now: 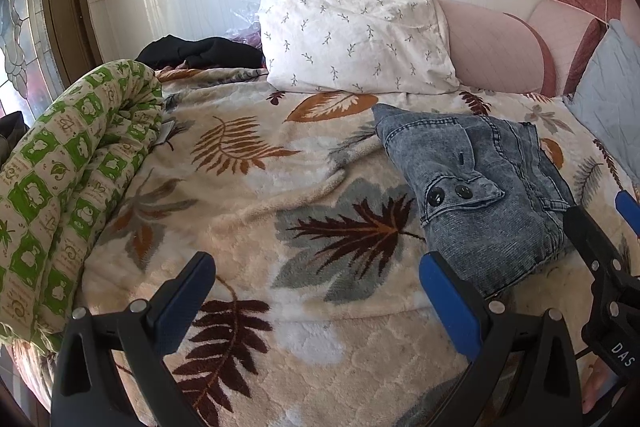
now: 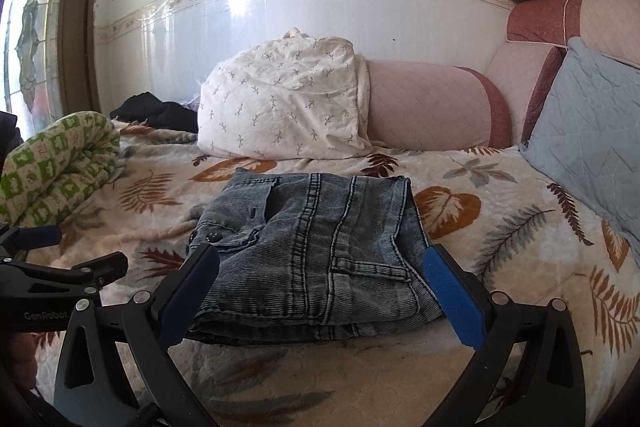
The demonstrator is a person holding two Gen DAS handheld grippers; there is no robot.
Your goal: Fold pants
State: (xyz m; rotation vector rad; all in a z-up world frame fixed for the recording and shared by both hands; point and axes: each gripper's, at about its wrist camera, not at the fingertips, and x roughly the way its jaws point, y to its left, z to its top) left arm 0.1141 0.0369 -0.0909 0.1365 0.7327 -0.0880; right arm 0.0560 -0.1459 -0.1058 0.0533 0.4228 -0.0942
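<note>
Grey-blue denim pants (image 2: 316,247) lie folded into a compact stack on the leaf-print blanket (image 2: 500,227). They also show in the left wrist view (image 1: 480,187), at the right. My right gripper (image 2: 320,291) is open, its blue pads standing either side of the stack's near edge, holding nothing. My left gripper (image 1: 316,291) is open and empty over bare blanket (image 1: 240,211), left of the pants. The left gripper also shows at the left edge of the right wrist view (image 2: 60,259).
A white leaf-print pillow (image 2: 288,107), a pink bolster (image 2: 432,107) and a grey-blue cushion (image 2: 592,139) line the back and right. A rolled green-checked quilt (image 1: 72,179) lies at the left. Black clothing (image 1: 200,53) sits by the wall.
</note>
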